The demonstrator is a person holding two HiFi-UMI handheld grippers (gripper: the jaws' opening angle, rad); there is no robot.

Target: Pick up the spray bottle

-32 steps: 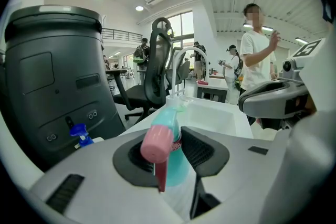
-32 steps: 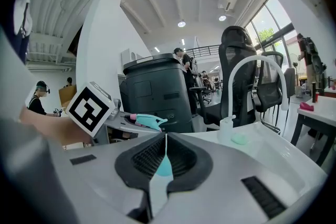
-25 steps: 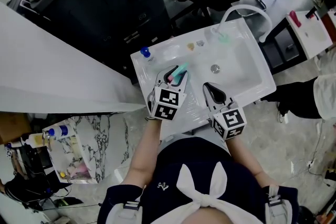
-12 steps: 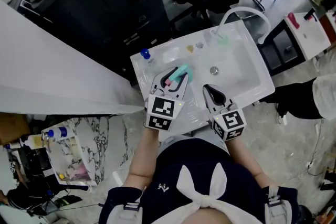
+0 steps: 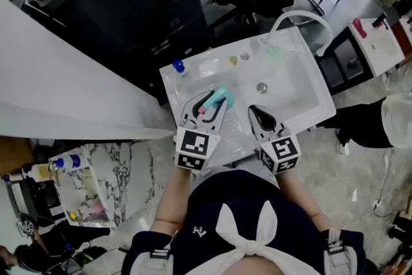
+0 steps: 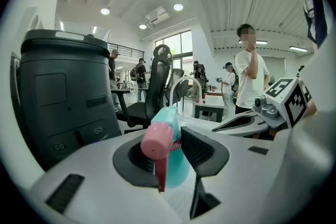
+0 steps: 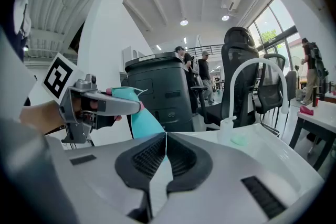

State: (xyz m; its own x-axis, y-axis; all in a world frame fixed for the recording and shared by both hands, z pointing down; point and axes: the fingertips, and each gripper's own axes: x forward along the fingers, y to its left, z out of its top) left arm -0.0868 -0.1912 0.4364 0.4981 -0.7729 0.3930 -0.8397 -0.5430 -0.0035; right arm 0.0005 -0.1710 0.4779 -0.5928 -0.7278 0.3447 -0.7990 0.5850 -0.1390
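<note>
Spray bottle being gripped over a white sink.

The left gripper (image 5: 207, 105) is being clamped on the teal spray bottle (image 6: 176, 165) just below its pink trigger head, above the left side of the sink (image 5: 302, 84). The pick-up is judged nearly done, with only a steady raise being called for. The right gripper (image 5: 257, 114) is being held clenched and empty alongside. A dark bin (image 5: 129, 3) and office chairs are being shown behind.

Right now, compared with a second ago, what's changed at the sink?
The left gripper, shut on the spray bottle, has raised it a little and drawn it back toward the person. Nothing was newly grabbed or let go; that grip was already on. The right gripper stayed where it was over the sink, shut and empty.
</note>
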